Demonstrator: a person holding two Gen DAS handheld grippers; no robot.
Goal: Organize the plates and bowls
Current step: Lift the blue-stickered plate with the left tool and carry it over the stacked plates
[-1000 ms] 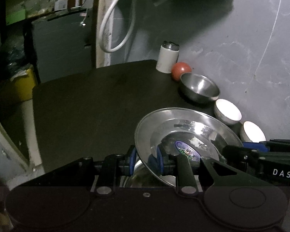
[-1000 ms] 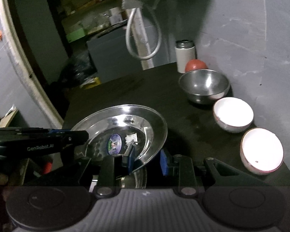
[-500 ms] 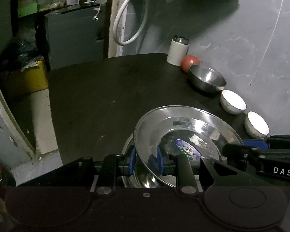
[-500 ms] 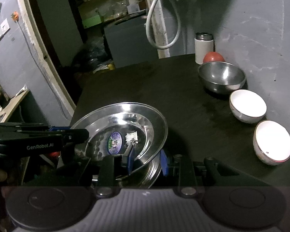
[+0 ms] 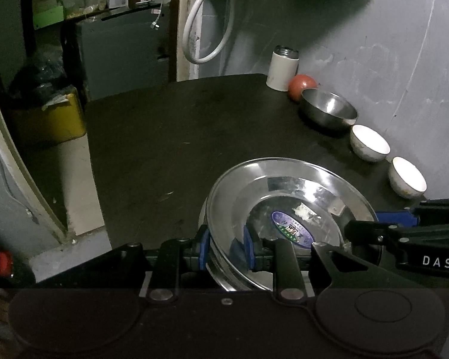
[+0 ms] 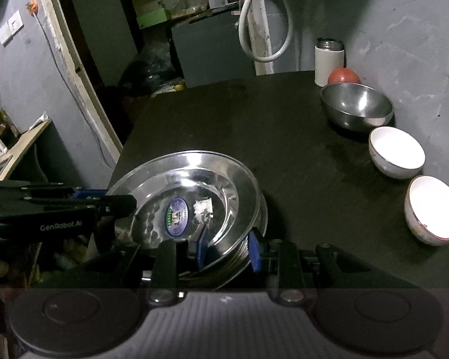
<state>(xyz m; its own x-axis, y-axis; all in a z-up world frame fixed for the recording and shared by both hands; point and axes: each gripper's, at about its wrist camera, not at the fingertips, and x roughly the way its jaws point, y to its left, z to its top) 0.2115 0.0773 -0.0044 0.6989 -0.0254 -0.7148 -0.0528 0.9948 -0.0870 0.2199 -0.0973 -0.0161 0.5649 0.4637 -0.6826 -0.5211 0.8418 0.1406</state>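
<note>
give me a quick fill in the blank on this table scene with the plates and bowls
1. Both grippers clamp the rim of the top steel plate, which sits over another ____.
2. Along the wall stand one steel bowl and ____ white bowls.
3. The red ball lies between the steel bowl and the white ____.

Missing words: plate; two; canister
</note>
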